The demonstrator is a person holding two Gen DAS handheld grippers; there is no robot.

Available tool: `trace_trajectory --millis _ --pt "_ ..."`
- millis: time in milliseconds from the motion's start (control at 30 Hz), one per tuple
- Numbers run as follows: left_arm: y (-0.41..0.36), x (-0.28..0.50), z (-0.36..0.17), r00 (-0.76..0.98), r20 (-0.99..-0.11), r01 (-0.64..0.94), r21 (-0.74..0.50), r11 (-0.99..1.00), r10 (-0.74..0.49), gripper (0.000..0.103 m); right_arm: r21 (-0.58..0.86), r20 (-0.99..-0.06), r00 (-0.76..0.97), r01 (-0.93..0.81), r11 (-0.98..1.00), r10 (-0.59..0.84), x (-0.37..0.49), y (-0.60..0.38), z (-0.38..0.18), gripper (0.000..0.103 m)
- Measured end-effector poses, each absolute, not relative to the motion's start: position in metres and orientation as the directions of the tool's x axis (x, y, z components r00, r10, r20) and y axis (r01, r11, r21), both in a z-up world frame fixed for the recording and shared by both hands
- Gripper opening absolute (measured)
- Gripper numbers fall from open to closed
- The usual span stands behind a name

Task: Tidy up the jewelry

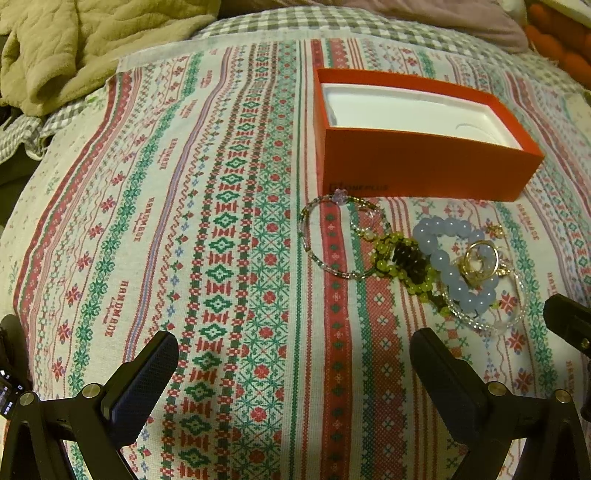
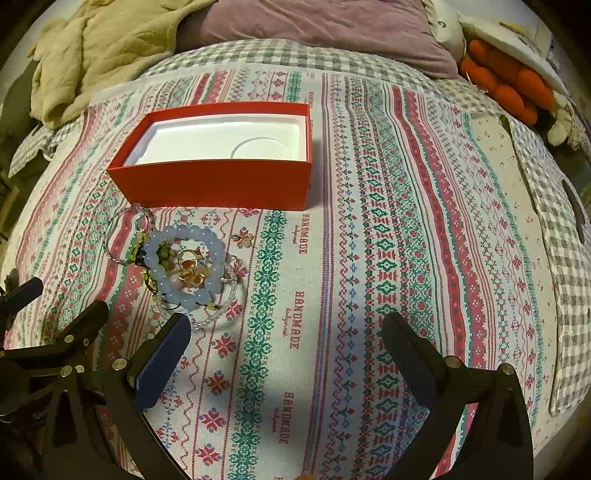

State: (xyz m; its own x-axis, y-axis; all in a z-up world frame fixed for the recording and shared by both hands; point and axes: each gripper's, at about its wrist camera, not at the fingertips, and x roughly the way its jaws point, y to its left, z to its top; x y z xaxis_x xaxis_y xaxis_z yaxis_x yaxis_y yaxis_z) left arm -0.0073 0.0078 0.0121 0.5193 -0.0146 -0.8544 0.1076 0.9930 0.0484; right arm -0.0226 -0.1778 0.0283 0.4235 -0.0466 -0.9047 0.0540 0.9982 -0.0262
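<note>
An open red box (image 1: 424,166) with a white insert stands on the patterned cloth; it also shows in the right wrist view (image 2: 218,184). In front of it lies a jewelry pile: a pale blue bead bracelet (image 1: 447,258) (image 2: 184,258), a green bead bracelet (image 1: 402,262), a thin beaded bracelet (image 1: 332,236), gold rings (image 1: 480,258) (image 2: 192,271) and a clear bead bracelet (image 1: 480,321). My left gripper (image 1: 295,354) is open and empty, left of and nearer than the pile. My right gripper (image 2: 288,336) is open and empty, its left finger (image 2: 166,354) close beside the pile.
The patterned cloth (image 1: 184,221) covers a checked bedspread (image 2: 295,55). A beige quilted blanket (image 1: 74,44) lies at the back left, a purple pillow (image 2: 314,26) behind, an orange plush toy (image 2: 506,81) at the back right.
</note>
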Motion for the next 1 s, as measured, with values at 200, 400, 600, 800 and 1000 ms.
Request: trace_trajectory --millis 200,400,600,800,1000 --pt "0.0085 -0.0078 0.0128 0.519 -0.855 0.109 0.048 0.993 -0.016 0.103 -0.026 -0.904 0.425 0.054 0.998 -0.046 -0.023 -0.1775 0.0282 0.103" --pt "0.0088 -0.0076 0.0133 0.52 -0.854 0.11 0.049 0.993 -0.015 0.103 -0.02 -0.905 0.425 0.051 0.999 -0.04 -0.0218 -0.176 0.0303 0.103" --pt "0.0086 -0.0076 0.0118 0.517 -0.856 0.116 0.051 0.992 -0.016 0.103 -0.011 -0.905 0.424 0.051 0.999 -0.032 -0.021 -0.1765 0.0313 0.103" --pt "0.0086 -0.0074 0.0106 0.513 -0.858 0.118 0.044 0.992 -0.023 0.103 -0.007 -0.906 0.423 0.05 0.999 -0.028 -0.0214 -0.1774 0.0308 0.103" --pt "0.0084 -0.0081 0.0131 0.519 -0.854 0.135 0.039 0.99 -0.037 0.103 -0.01 -0.909 0.416 0.033 0.999 -0.023 -0.0202 -0.1769 0.0315 0.103"
